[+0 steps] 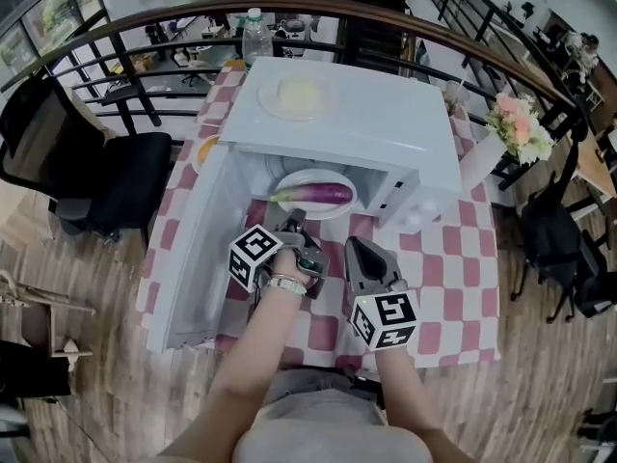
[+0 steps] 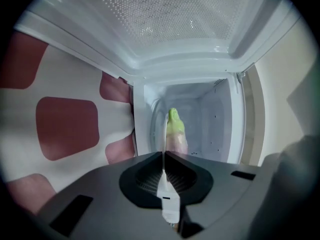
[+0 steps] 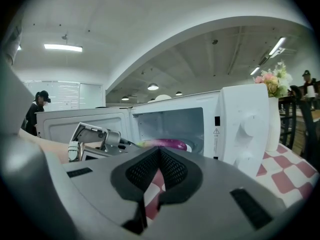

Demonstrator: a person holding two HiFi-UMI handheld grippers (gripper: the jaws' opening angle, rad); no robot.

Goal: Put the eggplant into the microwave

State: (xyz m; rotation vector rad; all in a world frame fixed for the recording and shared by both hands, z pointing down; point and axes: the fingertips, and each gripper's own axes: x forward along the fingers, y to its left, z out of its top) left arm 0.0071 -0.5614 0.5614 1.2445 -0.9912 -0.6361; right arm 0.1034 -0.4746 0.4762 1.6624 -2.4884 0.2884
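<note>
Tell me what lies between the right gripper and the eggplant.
Head view: checked tablecloth and the near rim of the white plate separate the right gripper from the eggplant.

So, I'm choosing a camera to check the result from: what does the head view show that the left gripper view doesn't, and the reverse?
Head view only: the right claw, a plate on the microwave roof, a bottle behind it and flowers at the right.
Left gripper view only: the dotted mesh of the open door, and the left claw with its jaws together.
Both: the eggplant lying inside the microwave, and the checked cloth.
</note>
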